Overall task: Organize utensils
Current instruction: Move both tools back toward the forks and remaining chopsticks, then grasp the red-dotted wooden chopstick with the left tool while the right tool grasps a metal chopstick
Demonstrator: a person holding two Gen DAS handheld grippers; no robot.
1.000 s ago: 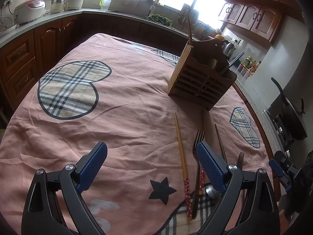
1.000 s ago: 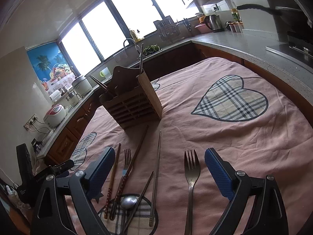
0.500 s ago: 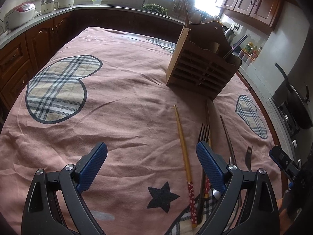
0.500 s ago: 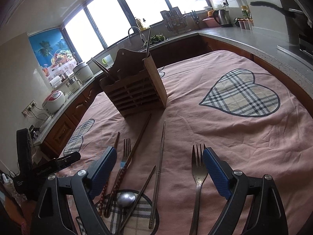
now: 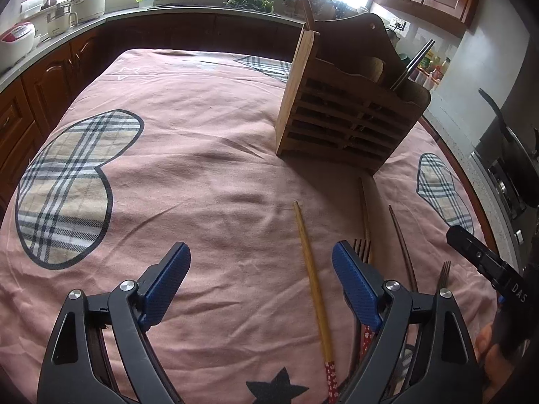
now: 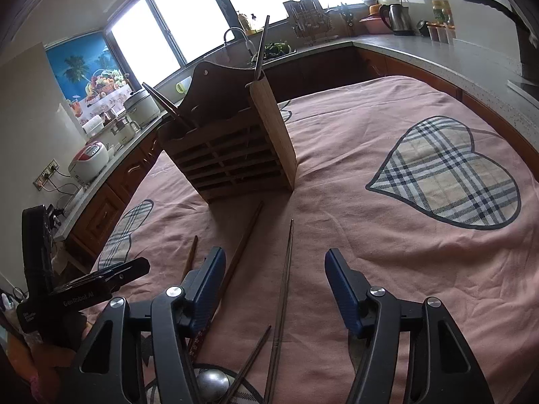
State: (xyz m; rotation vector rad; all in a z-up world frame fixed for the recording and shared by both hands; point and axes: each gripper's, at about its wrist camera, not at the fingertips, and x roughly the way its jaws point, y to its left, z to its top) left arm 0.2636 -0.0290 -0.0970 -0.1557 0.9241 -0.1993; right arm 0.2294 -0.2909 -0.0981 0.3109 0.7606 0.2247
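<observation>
A wooden slatted utensil holder [image 5: 350, 114] stands on the pink cloth [image 5: 188, 175], with chopsticks sticking up from it; it also shows in the right wrist view [image 6: 232, 155]. Loose utensils lie in front of it: a yellow chopstick with a red end [image 5: 311, 286], forks [image 5: 363, 250] [image 5: 444, 274], a dark chopstick [image 5: 402, 245]. The right wrist view shows a metal chopstick [image 6: 284, 289], wooden chopsticks [image 6: 244, 242] and a spoon bowl [image 6: 212, 382]. My left gripper [image 5: 261, 281] is open over the cloth, left of the yellow chopstick. My right gripper [image 6: 274, 286] is open, astride the metal chopstick.
Dark wooden cabinets and a grey counter [image 5: 101, 20] ring the table, with rice cookers [image 5: 17, 37], a sink and a kettle [image 6: 394, 18]. A stove with a pan [image 5: 515, 168] stands at the right. Plaid hearts [image 6: 444, 175] mark the cloth.
Both grippers have moved forward toward the holder and lower over the cloth. The right gripper has shifted left: the fork that lay between its fingers is out of view, and the metal chopstick lies there.
</observation>
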